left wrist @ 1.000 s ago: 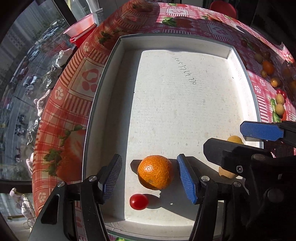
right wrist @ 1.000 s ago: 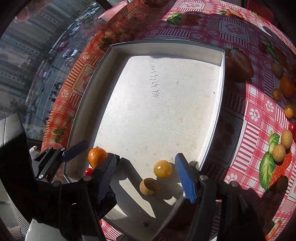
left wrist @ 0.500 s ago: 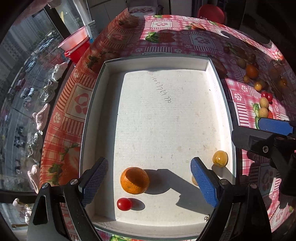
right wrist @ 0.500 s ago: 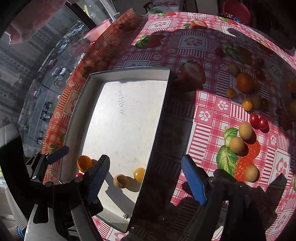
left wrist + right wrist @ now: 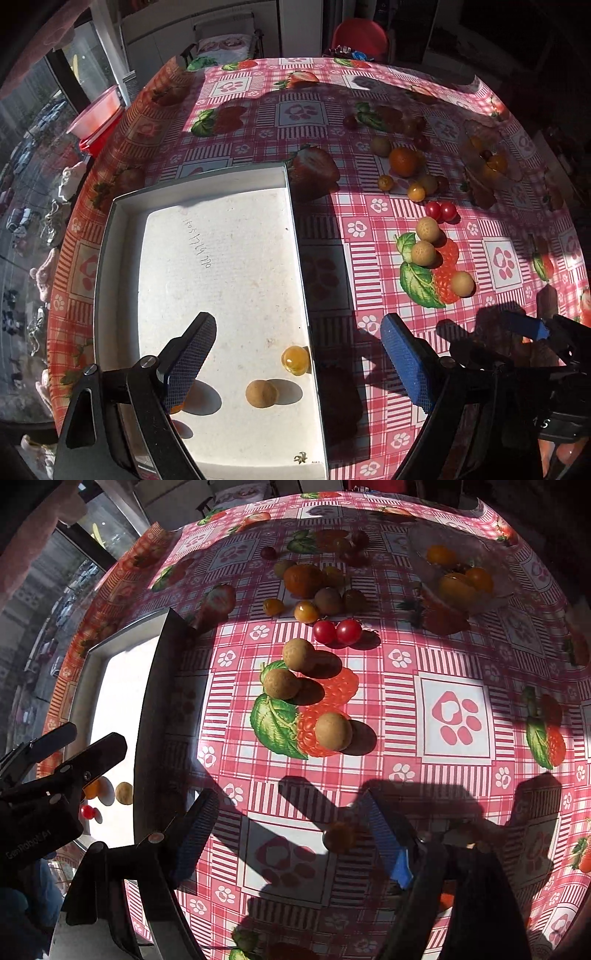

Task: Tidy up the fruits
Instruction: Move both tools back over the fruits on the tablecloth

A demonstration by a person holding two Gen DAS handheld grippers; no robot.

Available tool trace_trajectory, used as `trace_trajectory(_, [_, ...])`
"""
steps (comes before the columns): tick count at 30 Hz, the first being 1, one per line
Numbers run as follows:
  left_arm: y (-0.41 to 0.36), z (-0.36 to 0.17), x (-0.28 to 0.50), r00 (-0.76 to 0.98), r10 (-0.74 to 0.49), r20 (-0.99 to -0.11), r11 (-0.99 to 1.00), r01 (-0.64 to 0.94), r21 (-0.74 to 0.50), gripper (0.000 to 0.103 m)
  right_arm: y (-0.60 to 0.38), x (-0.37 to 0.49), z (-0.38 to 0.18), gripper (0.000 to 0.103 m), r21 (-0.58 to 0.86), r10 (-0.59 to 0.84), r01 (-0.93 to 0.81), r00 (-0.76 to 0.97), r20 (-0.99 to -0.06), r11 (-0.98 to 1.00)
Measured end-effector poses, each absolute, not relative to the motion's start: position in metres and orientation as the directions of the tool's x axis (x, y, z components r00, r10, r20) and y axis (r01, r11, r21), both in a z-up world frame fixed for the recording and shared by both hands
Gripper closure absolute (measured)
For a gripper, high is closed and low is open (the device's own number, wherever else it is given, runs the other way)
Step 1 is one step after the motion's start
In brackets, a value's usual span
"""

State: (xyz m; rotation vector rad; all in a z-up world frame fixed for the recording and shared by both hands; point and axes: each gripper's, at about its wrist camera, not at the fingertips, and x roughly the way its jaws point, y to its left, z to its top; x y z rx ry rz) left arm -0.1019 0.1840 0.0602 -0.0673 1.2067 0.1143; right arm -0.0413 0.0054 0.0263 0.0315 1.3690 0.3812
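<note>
The left gripper [image 5: 295, 363] is spread wide with nothing between its fingers, straddling the near right wall of the white tray [image 5: 110, 258]. Just ahead of its left finger, inside the tray, a tan longan [image 5: 261, 394] lies on the floor, and a translucent yellow tomato [image 5: 295, 360] sits beside it against the right wall. An orange fruit [image 5: 176, 408] is mostly hidden behind the left finger pad.

The right gripper [image 5: 291, 836] is also wide open and holds nothing — it hangs over the red checked tablecloth [image 5: 450, 653], to the right of the tray [image 5: 147, 716]. Close beside its right finger, in shadow, lies a small brown fruit [image 5: 339, 836]; whether they touch cannot be told. Straight ahead lies one longan [image 5: 333, 731] on a printed raspberry, then two more longans [image 5: 282, 684] touching each other. Beyond them are two red cherry tomatoes [image 5: 337, 631] side by side — and farther on a cluster with an orange [image 5: 303, 580] and small yellow and brown fruits. Far ahead to the right, a clear bowl [image 5: 491, 590] holds orange and yellow fruit.
</note>
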Motion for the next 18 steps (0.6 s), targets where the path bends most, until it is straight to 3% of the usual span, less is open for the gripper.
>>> trace_trajectory(18, [0.118,0.018,-0.038,0.323,0.005,-0.946,0.998,-0.056,-0.014,0.012,-0.024,-0.068,0.001,0.021,0.188,0.227,-0.259,0.128,-0.966,0.947])
